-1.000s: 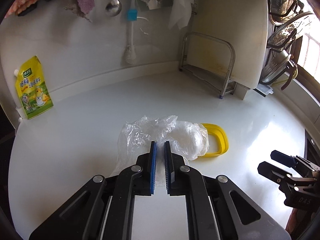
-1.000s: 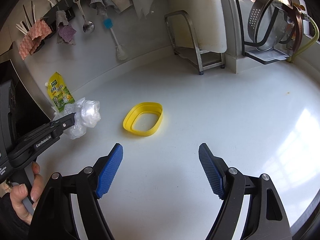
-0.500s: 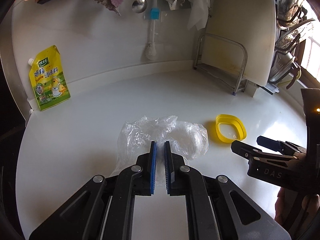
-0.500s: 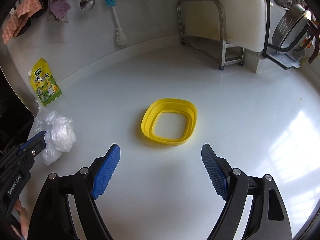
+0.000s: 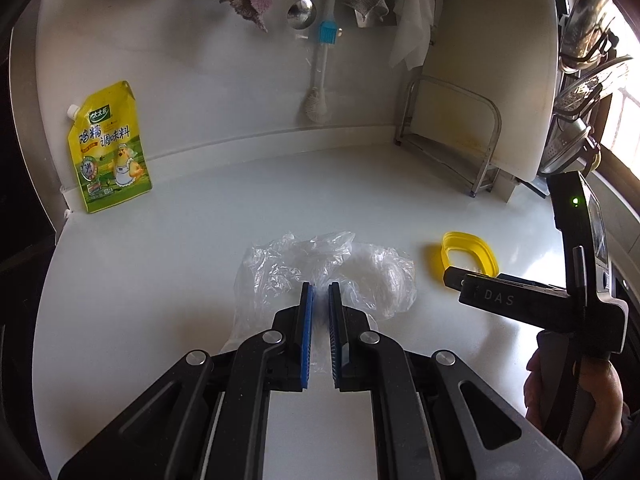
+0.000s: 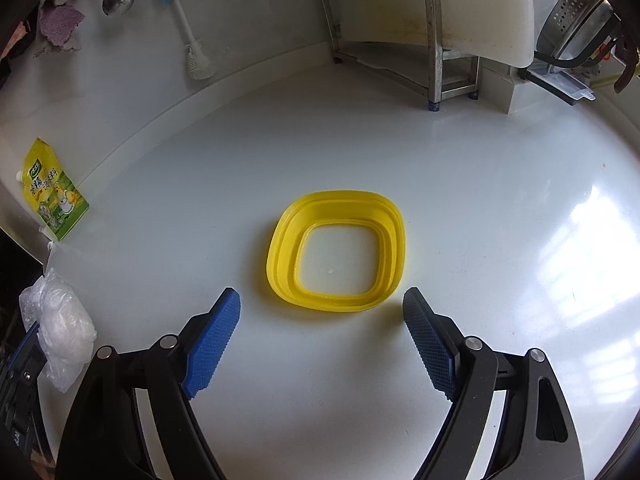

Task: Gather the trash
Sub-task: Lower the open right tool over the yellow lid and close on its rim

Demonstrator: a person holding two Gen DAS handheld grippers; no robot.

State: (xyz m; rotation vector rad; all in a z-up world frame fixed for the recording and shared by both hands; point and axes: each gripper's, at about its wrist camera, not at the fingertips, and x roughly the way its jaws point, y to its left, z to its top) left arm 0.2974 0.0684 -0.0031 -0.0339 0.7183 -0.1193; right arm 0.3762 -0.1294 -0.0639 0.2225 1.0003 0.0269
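Our left gripper [image 5: 319,300] is clamped on the crumpled clear plastic bag [image 5: 332,272], apparently lifted just off the white counter [image 6: 480,184]. Our right gripper [image 6: 322,320] is spread wide and empty, hovering short of the flat yellow plastic ring [image 6: 336,256] lying on the counter. Risk: the ring sits low, so the fingertips [image 6: 218,320] may skate over its rim and push it away.
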